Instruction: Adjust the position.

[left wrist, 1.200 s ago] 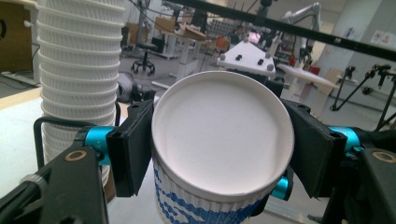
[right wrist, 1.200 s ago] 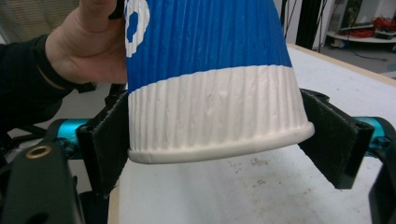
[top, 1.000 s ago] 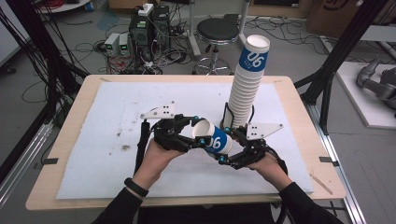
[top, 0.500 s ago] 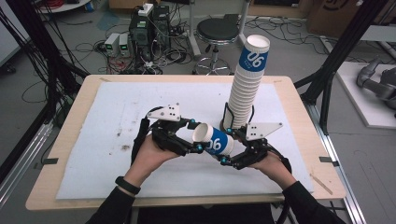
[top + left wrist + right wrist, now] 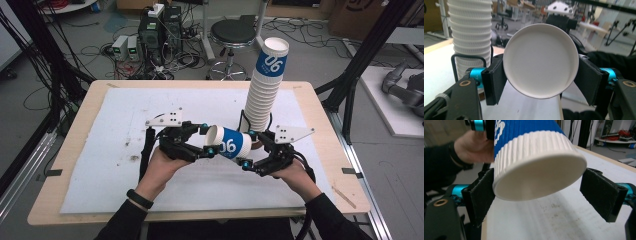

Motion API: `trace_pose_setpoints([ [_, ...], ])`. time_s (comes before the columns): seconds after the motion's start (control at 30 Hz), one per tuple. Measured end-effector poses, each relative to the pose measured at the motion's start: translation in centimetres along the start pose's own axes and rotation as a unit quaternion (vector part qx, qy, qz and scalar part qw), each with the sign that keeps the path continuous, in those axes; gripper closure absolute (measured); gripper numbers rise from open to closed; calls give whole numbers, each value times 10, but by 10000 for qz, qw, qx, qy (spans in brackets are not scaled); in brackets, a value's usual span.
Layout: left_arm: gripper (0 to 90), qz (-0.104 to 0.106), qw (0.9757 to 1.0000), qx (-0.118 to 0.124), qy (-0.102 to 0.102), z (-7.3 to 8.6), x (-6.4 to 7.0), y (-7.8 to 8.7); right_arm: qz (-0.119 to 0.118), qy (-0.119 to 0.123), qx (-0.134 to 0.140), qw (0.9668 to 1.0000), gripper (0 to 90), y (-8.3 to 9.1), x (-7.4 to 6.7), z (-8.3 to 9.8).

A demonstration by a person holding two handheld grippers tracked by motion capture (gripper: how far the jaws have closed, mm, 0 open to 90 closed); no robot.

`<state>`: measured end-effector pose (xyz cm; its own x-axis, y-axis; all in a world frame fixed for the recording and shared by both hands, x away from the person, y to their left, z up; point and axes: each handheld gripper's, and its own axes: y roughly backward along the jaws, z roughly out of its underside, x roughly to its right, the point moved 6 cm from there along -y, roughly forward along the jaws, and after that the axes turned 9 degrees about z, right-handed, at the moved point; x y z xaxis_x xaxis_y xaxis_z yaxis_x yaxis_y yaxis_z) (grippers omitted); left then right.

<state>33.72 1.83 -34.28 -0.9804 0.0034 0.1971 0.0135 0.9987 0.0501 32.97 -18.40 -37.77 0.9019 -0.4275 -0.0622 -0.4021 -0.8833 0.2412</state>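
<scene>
Two hand-held grippers | left [image 5: 206, 142] — clamps paper cup [image 5: 231, 144] rim | right [image 5: 246, 150] — just spread, one pad touching base

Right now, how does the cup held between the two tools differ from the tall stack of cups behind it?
The held cup lies on its side in the air; the stack stands upright on the table. The held cup is single; the stack nests many. Both are ribbed white paper with a blue 06 band.
</scene>
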Motion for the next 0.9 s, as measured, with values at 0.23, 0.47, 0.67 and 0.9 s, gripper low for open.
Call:
trace_pose_setpoints([
  [0.23, 302, 160, 9995, 279, 56, 2, 0, -2, -50, -179, 234, 9996, 140, -2, -2, -4],
  [0.47, 300, 322, 9986, 387, 131, 7, -3, -3, -98, -161, 228, 9996, 143, -2, -4, -5],
  [0.67, 293, 294, 9992, 200, 166, 9, -3, -4, -107, -73, 184, 9997, 167, 1, -3, -5],
  [0.9, 242, 120, 9992, -351, 164, 10, -2, -5, -97, 72, -26, 9999, 176, 2, -1, -4],
])
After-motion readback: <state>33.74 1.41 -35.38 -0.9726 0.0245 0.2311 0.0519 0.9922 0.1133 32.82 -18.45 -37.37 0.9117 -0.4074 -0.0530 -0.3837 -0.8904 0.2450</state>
